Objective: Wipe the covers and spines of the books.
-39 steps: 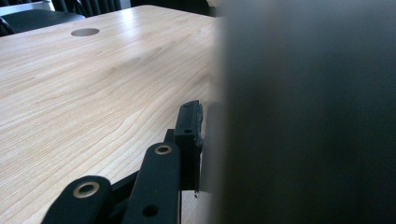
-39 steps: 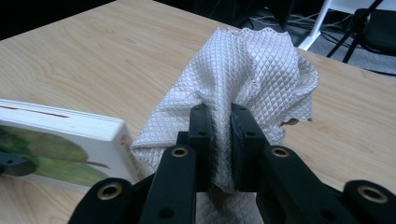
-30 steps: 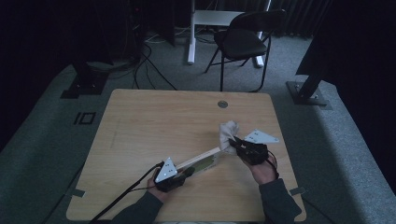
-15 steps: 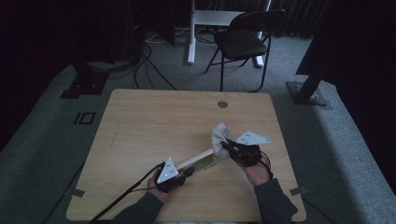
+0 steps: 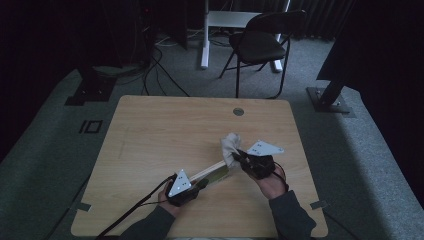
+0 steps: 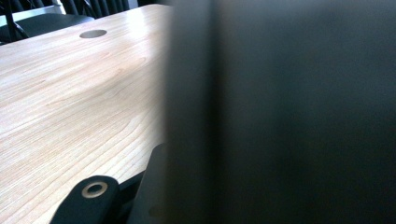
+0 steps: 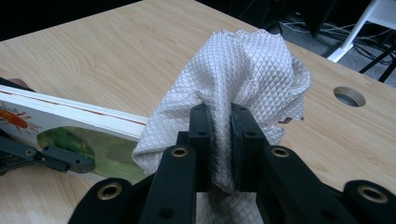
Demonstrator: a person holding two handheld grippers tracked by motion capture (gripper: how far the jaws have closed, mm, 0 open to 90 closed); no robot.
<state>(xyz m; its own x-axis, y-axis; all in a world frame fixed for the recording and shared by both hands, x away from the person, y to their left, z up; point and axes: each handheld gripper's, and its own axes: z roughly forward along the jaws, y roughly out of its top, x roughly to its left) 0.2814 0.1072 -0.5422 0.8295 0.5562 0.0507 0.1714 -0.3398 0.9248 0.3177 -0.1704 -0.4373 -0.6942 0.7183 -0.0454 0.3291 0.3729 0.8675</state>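
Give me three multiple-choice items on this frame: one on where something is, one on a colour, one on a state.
1. Where does the cloth touch the book?
A. at the end held by the left gripper
B. at the end away from the left gripper
C. nowhere, it lies apart near the table's hole

2. What colour is the cloth?
A. white
B. blue
C. red

3. How stands the right gripper?
A. open above the cloth
B. shut on the cloth
C. shut on the book

Key: 1 B, the high view has the cloth at the book's far end, with the left gripper at the near end. 2 A, the right gripper view shows white quilted fabric. 3 B, its jaws pinch a fold of the cloth between them.
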